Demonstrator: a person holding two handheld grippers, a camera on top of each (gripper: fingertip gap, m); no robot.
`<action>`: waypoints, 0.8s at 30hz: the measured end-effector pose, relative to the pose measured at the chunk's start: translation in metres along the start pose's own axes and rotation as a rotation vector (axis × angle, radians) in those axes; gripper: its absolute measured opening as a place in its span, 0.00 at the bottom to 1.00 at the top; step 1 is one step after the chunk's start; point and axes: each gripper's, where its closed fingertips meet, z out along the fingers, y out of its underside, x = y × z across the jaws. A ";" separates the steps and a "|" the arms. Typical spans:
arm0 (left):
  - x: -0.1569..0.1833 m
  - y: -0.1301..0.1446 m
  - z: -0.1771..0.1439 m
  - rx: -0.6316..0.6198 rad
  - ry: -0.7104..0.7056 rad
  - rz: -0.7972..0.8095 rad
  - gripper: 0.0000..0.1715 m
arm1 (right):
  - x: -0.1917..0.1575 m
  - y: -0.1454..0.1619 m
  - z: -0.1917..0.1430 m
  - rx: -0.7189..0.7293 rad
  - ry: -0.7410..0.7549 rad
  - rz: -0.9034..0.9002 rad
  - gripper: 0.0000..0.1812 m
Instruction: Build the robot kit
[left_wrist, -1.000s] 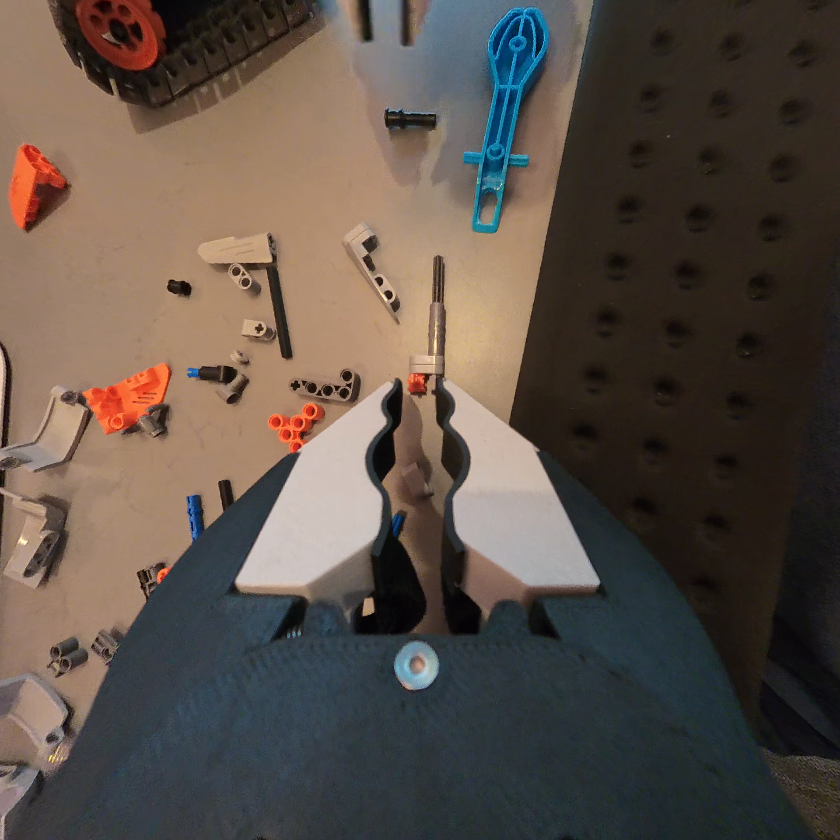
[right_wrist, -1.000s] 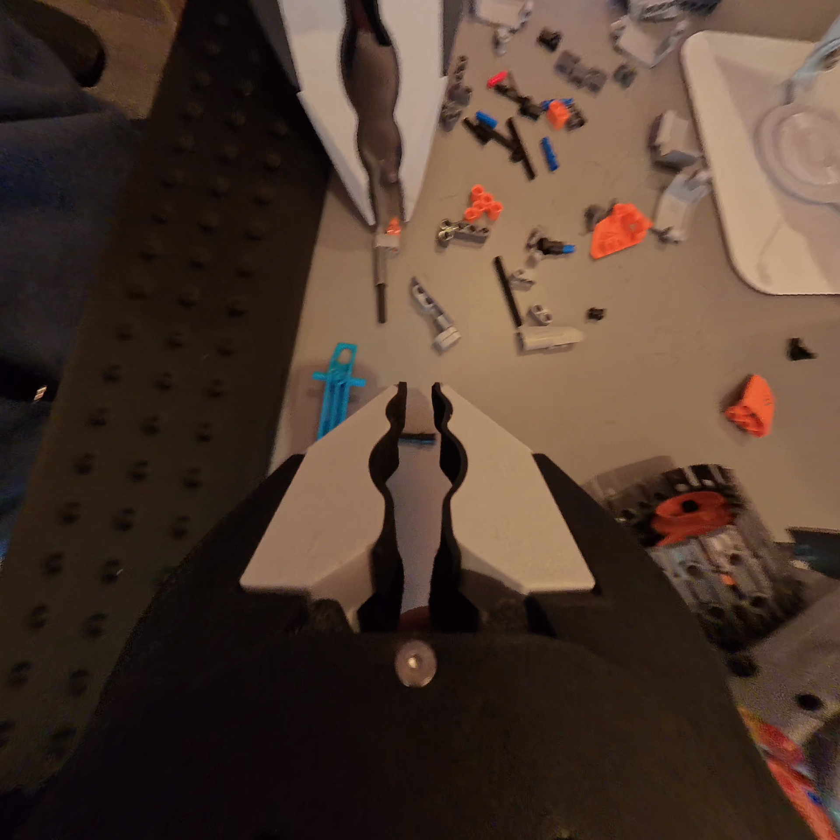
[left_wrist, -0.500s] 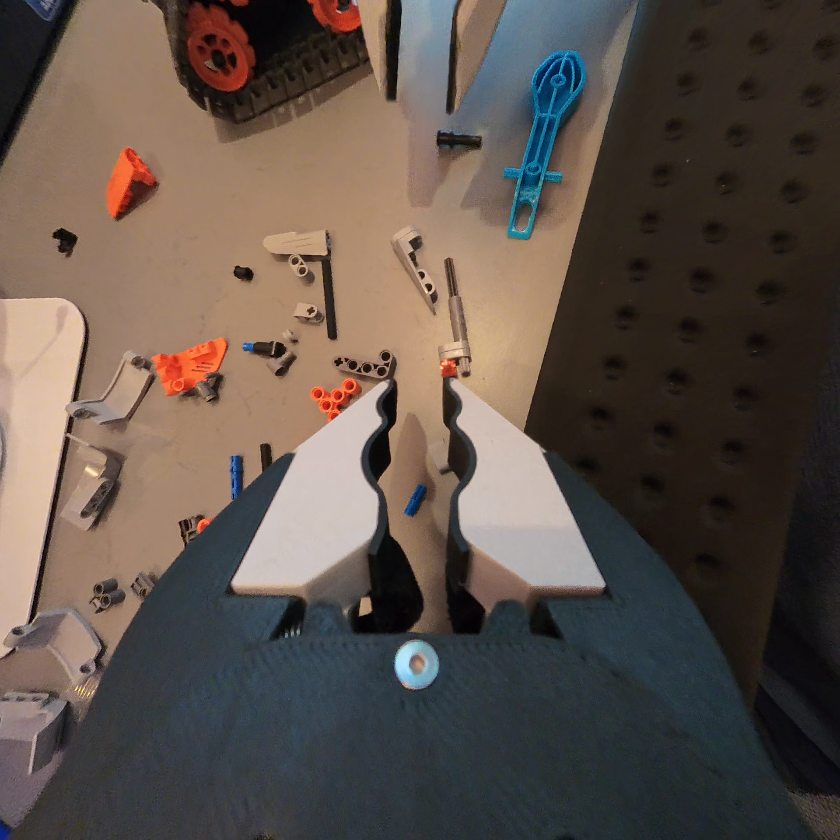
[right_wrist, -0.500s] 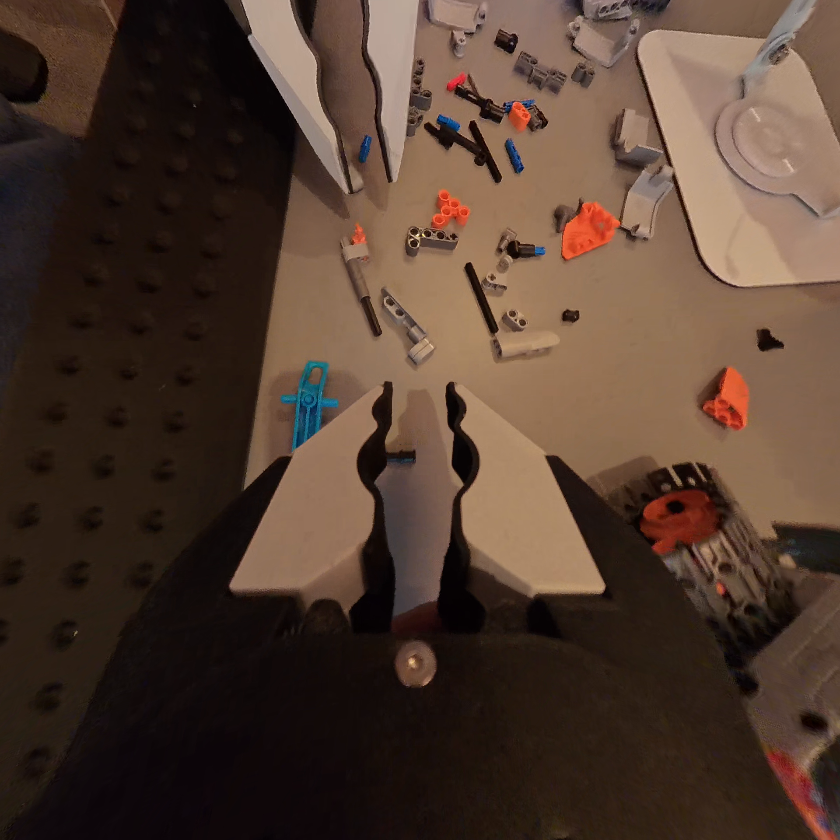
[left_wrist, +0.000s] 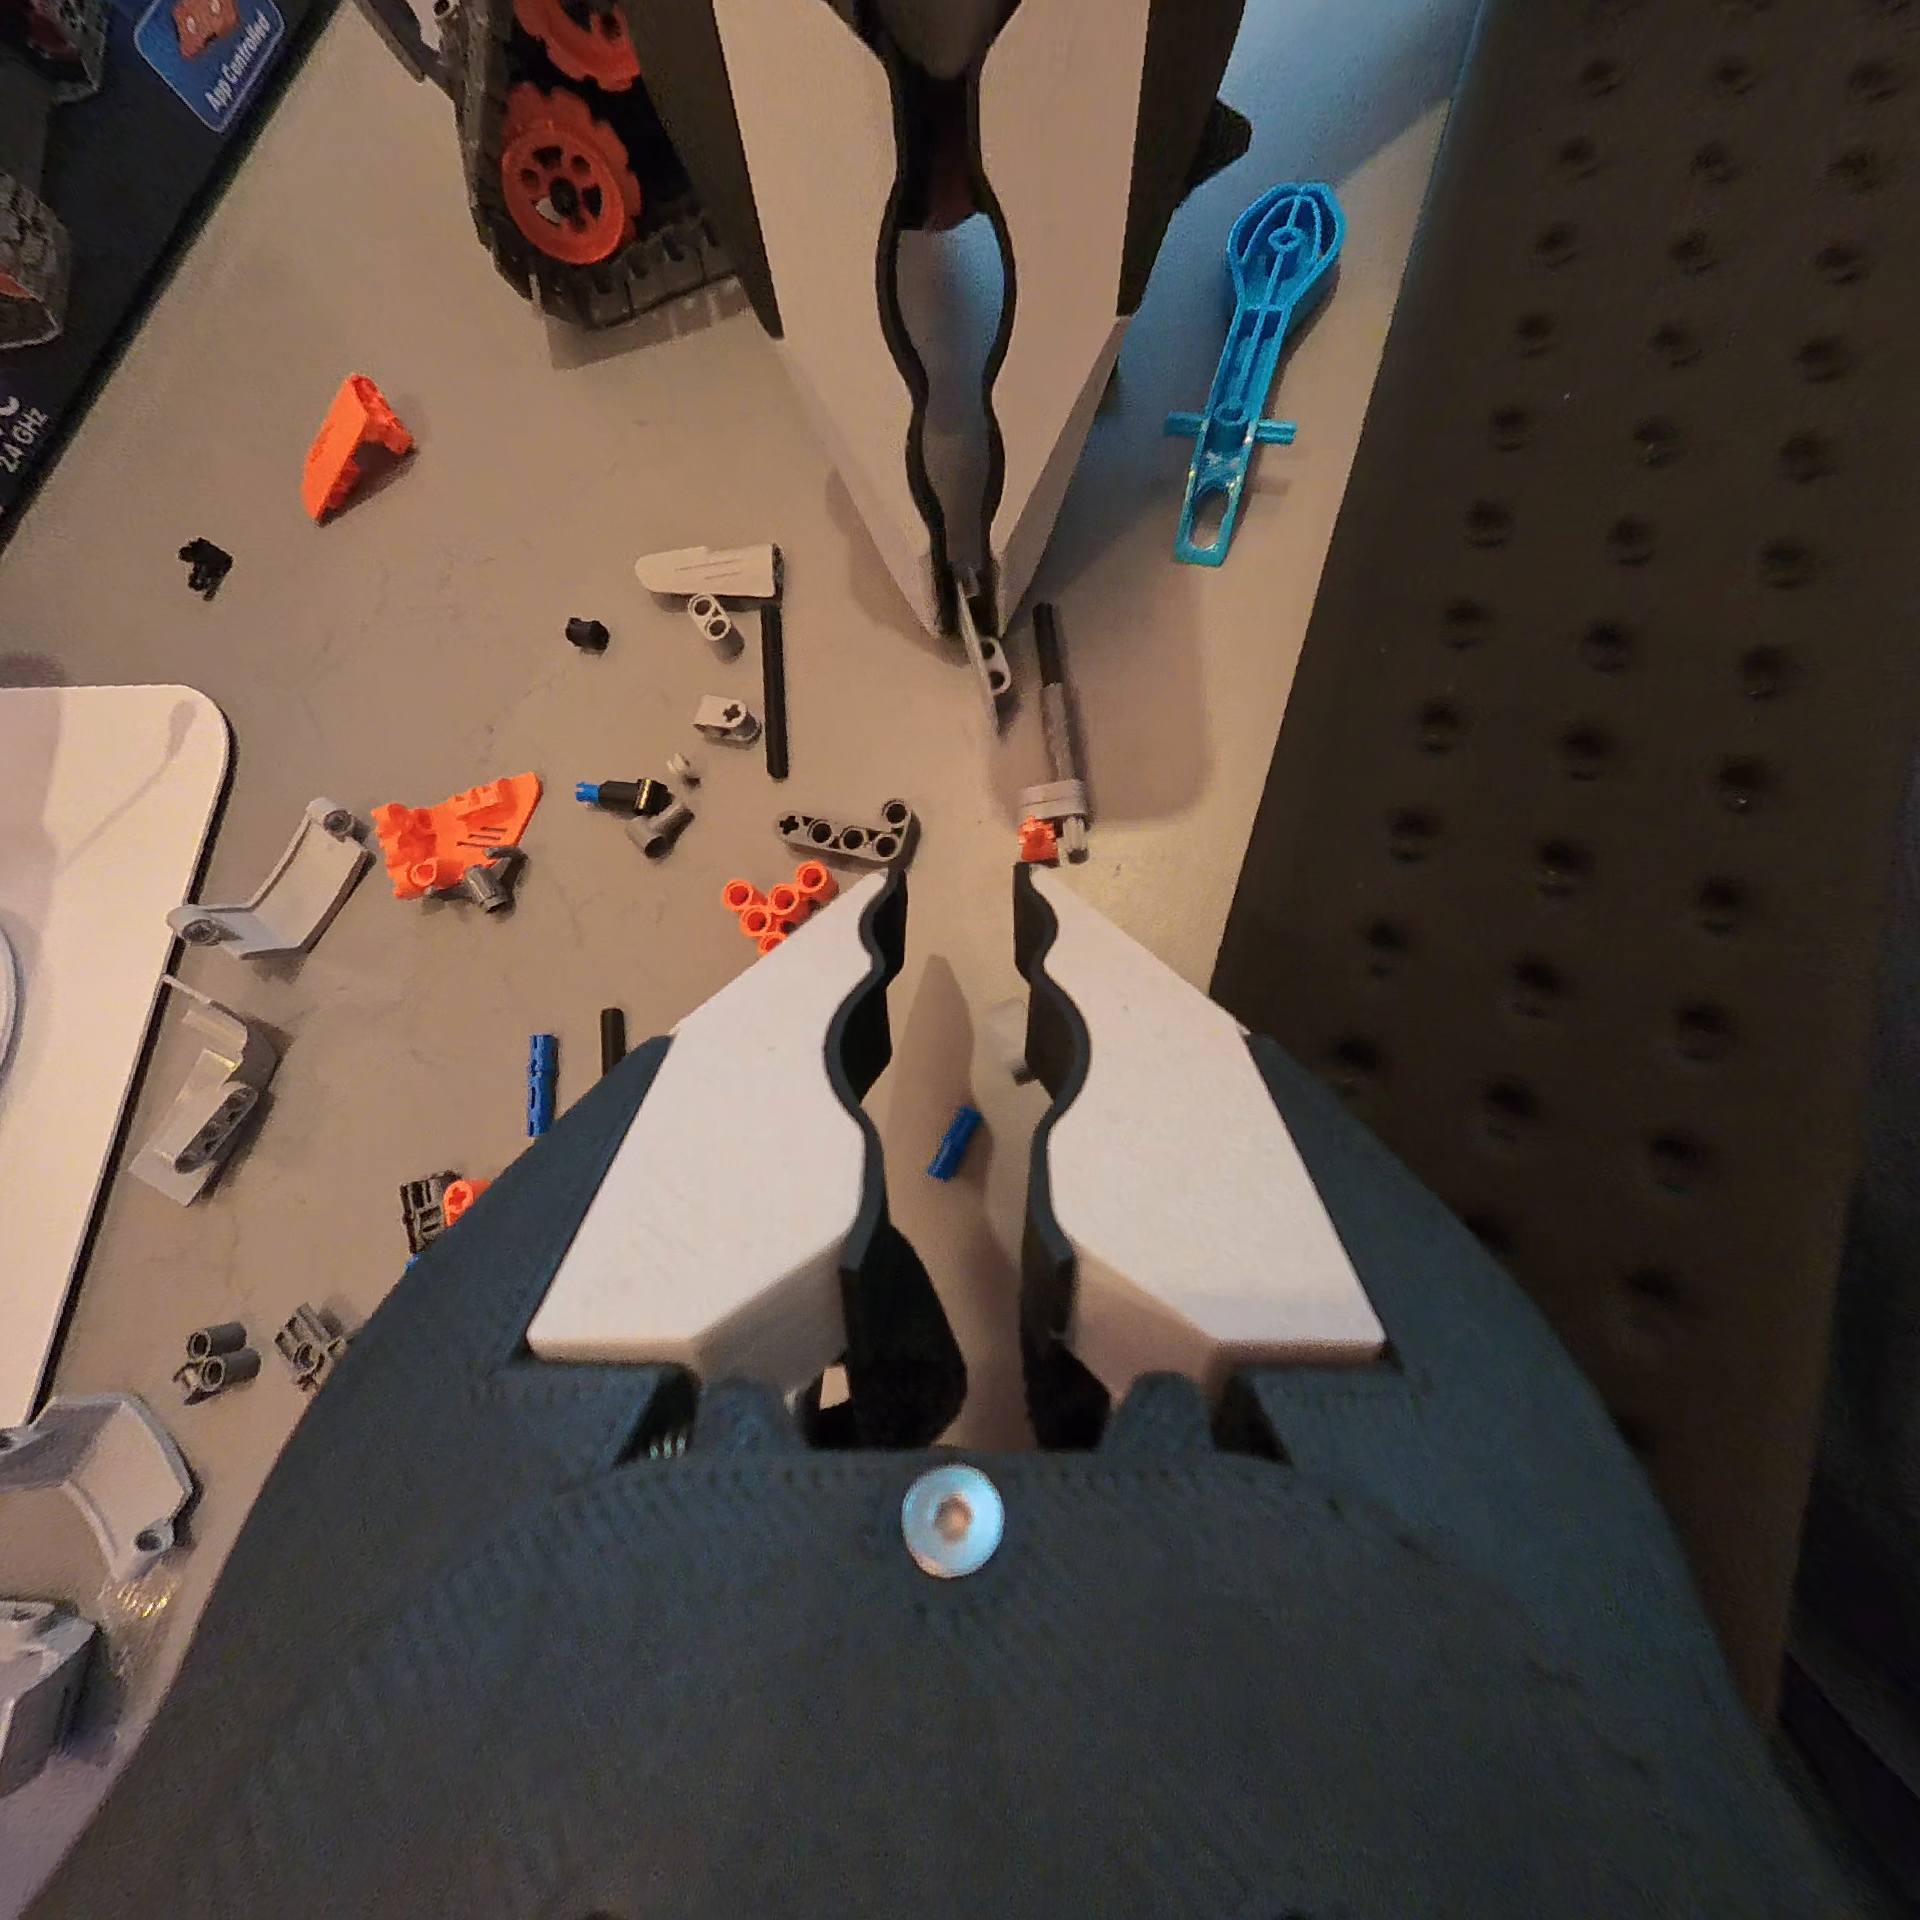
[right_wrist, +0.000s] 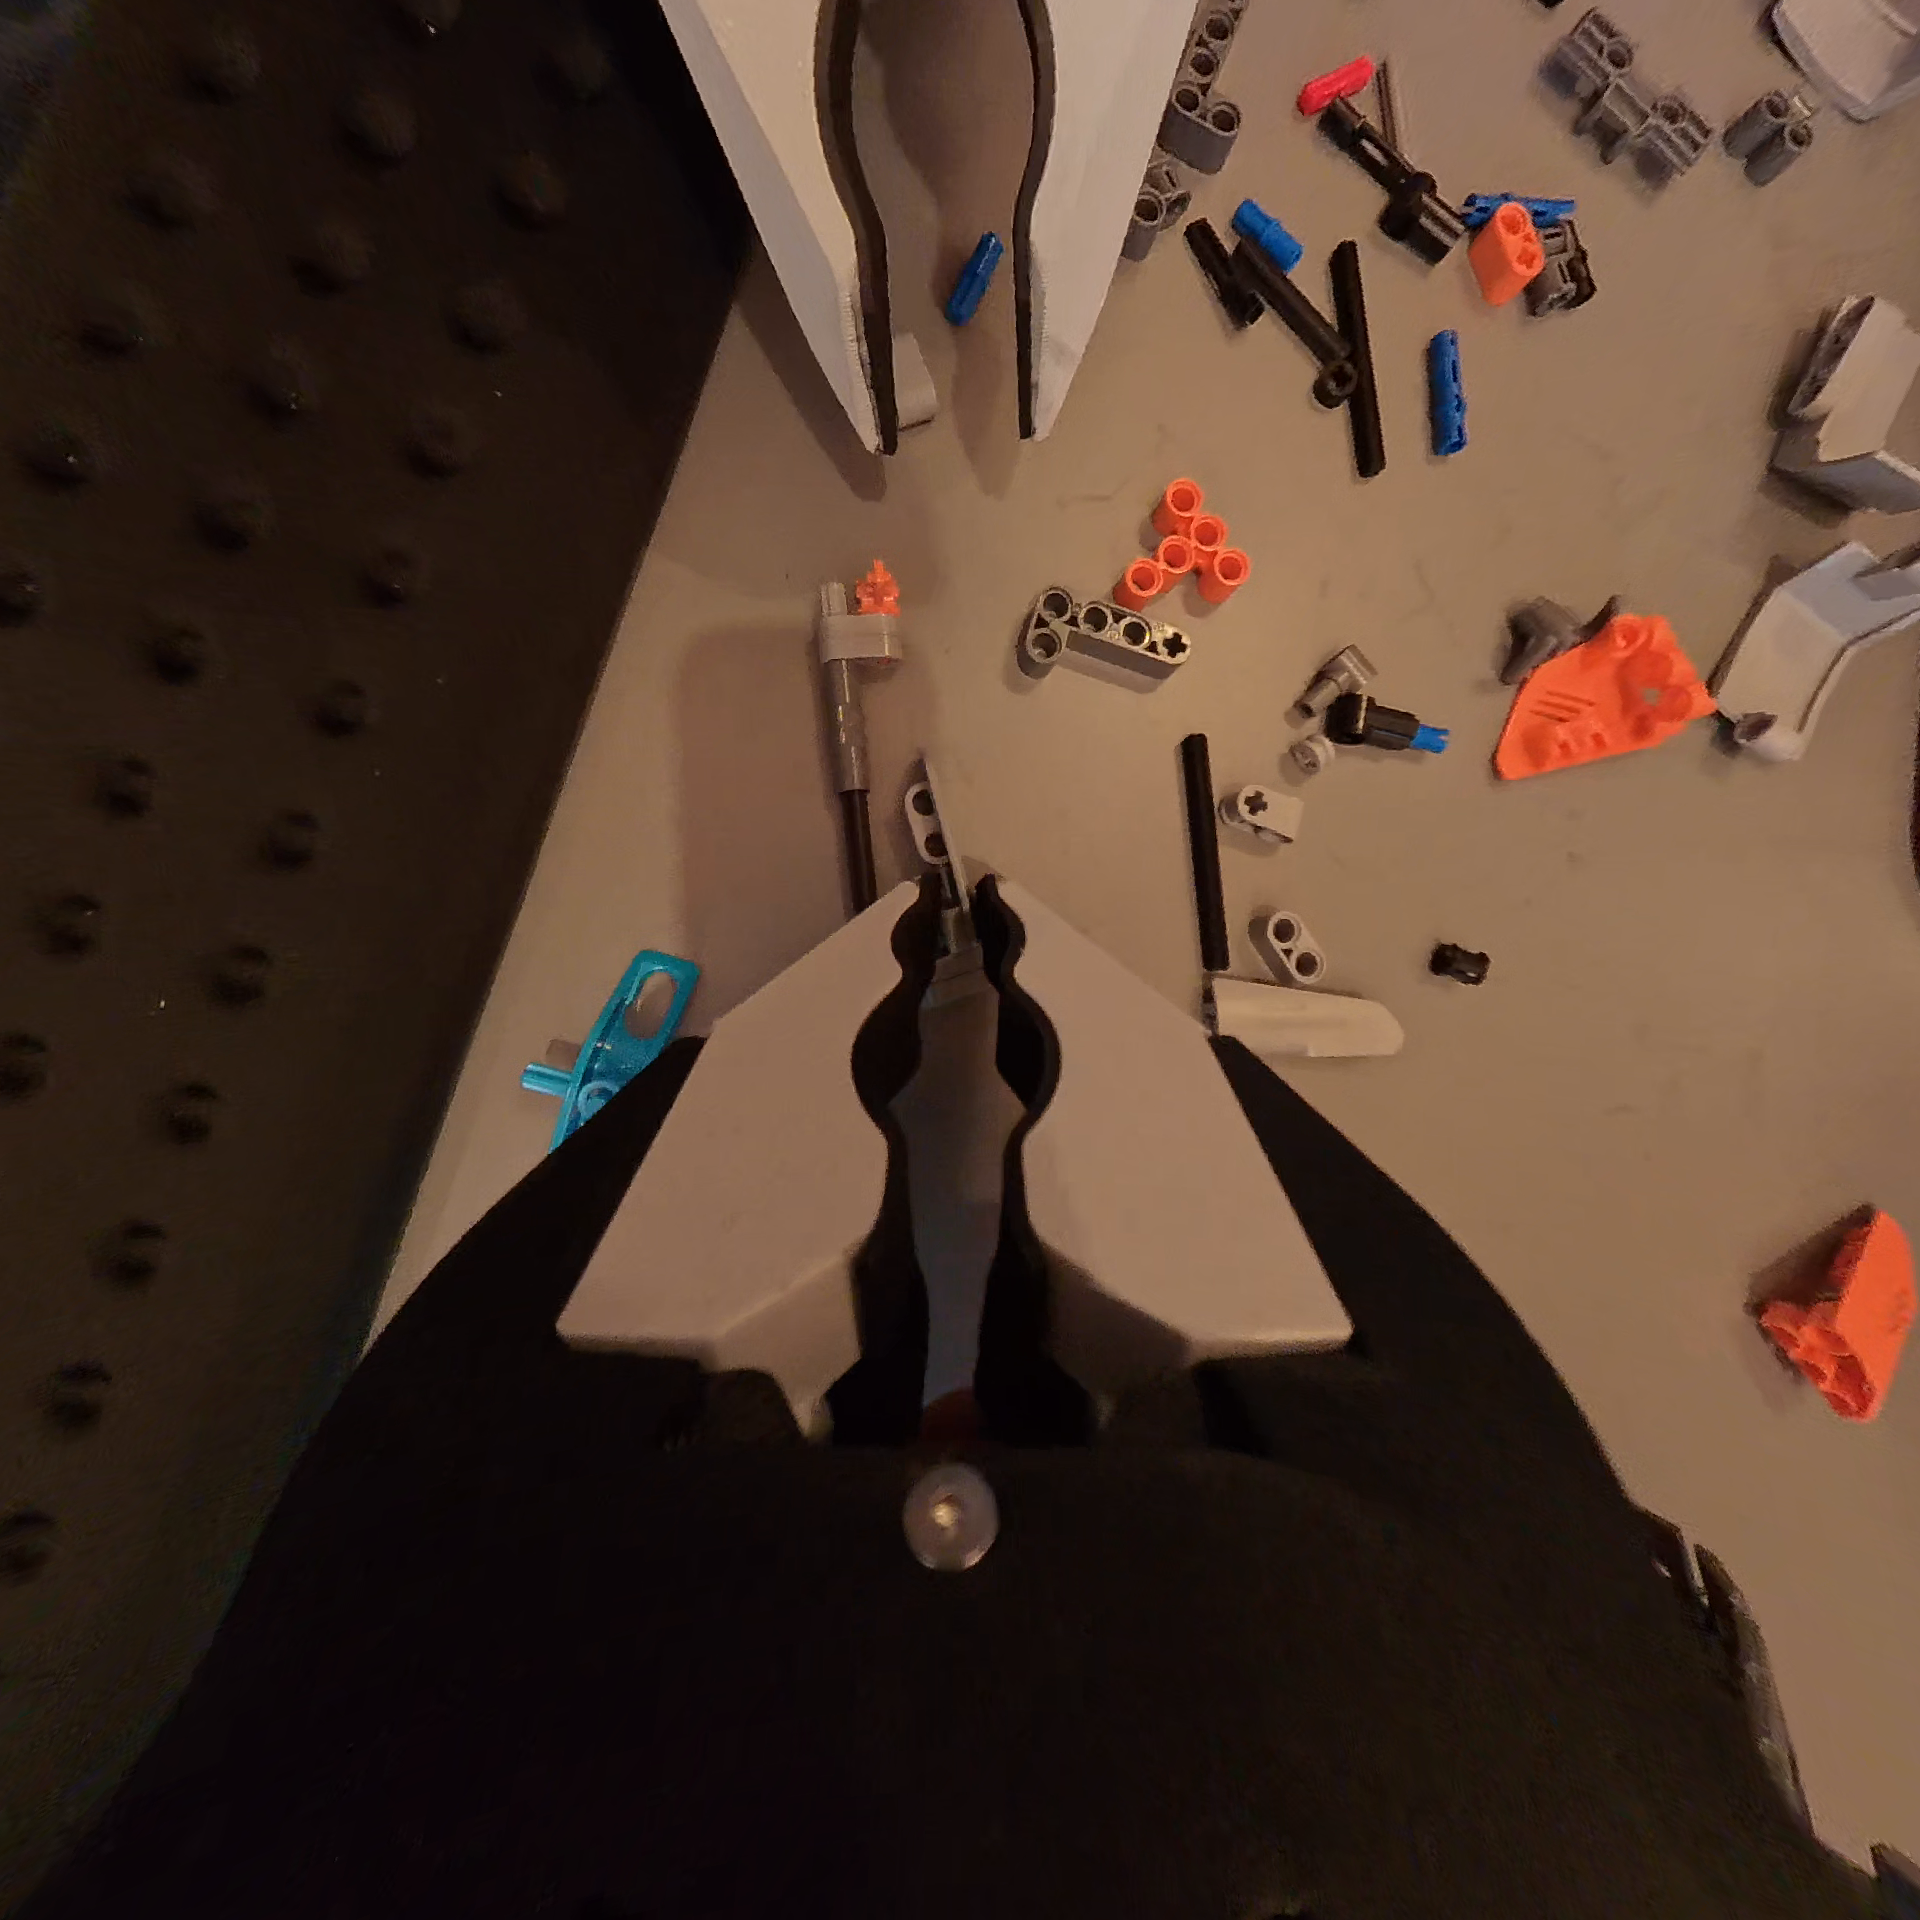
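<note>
My right gripper (right_wrist: 951, 899) is shut on one end of a small grey angled beam (right_wrist: 925, 816) that lies on the grey table. In the left wrist view the right gripper (left_wrist: 971, 613) comes in from the top with the beam (left_wrist: 992, 665) sticking out of its tips. A dark axle with a grey connector and an orange end (right_wrist: 854, 707) lies just left of the beam. My left gripper (left_wrist: 961, 883) is open and empty, facing the right one. A blue pin (left_wrist: 954, 1143) lies on the table between its fingers. The left gripper's tips (right_wrist: 956, 436) stop short of the axle's orange end.
Loose parts lie about: an orange connector cluster (left_wrist: 779, 904), a dark grey beam (left_wrist: 847, 831), an orange panel (left_wrist: 457, 831), black axles (right_wrist: 1205, 852). A tracked vehicle with orange wheels (left_wrist: 561, 187) stands at the back, a blue tool (left_wrist: 1247, 364) beside a dark studded mat (left_wrist: 1610, 727), and a white board (left_wrist: 94, 935) at the left. Tip to tip, the grippers are about 7 centimeters apart.
My right gripper moved forward past the black pin to the grey angled beam and shut on it. My left gripper drew back from the axle's orange end and stays open.
</note>
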 end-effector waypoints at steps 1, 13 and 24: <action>0.000 0.000 0.000 0.004 0.000 -0.002 0.11 | 0.001 0.000 0.000 0.000 0.005 -0.001 0.02; -0.013 -0.008 -0.001 0.063 -0.059 -0.007 0.11 | 0.014 -0.015 -0.023 0.103 0.086 0.033 0.02; -0.008 -0.006 -0.005 0.083 -0.051 0.003 0.10 | 0.013 -0.032 -0.033 0.139 0.106 0.014 0.02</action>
